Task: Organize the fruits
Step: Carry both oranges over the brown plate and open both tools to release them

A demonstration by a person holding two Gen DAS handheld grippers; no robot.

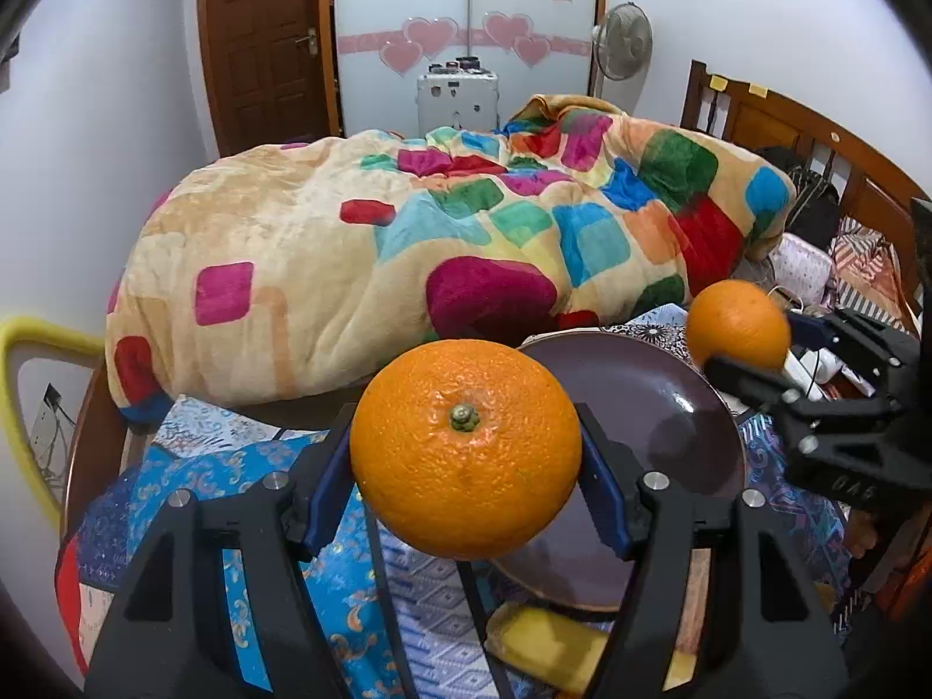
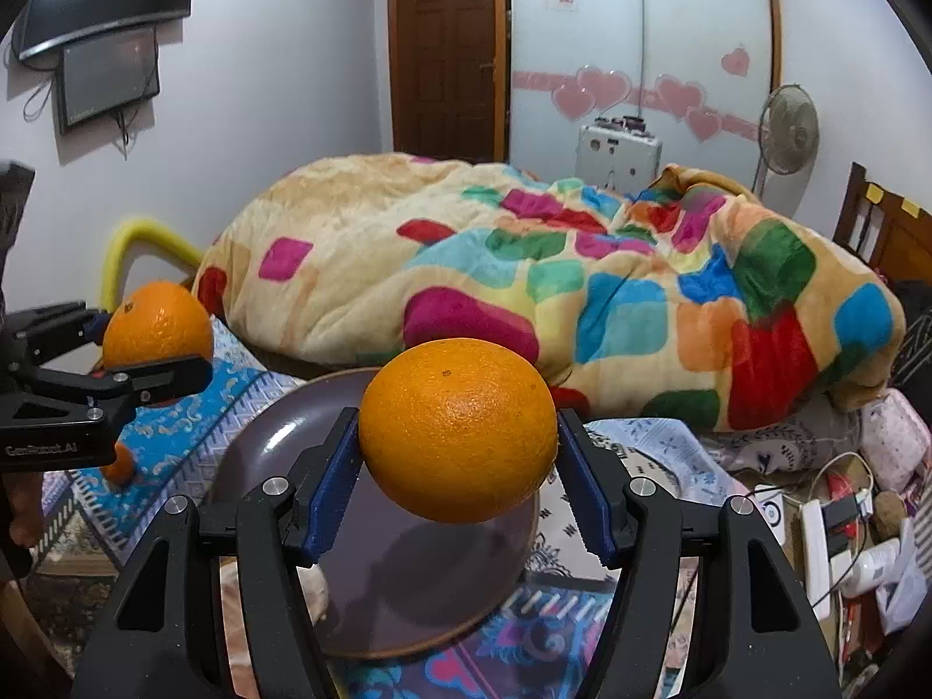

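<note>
My left gripper (image 1: 466, 454) is shut on an orange (image 1: 466, 448), stem end facing the camera, held above the near left rim of a dark purple plate (image 1: 652, 402). My right gripper (image 2: 457, 466) is shut on a second orange (image 2: 457, 428) and holds it over the same plate (image 2: 408, 582). Each gripper with its orange shows in the other view: the right one (image 1: 737, 323) at the plate's right, the left one (image 2: 157, 320) at the plate's left. A small orange fruit (image 2: 119, 464) lies on the blue cloth under the left gripper. A yellow fruit (image 1: 547, 646) lies below the plate.
The plate rests on a blue patterned cloth (image 1: 244, 477) on a bed. A bulky multicoloured blanket (image 1: 408, 244) fills the bed behind it. Cables, a power strip and bottles (image 2: 839, 536) lie to the right. A wooden headboard (image 1: 815, 134) stands at far right.
</note>
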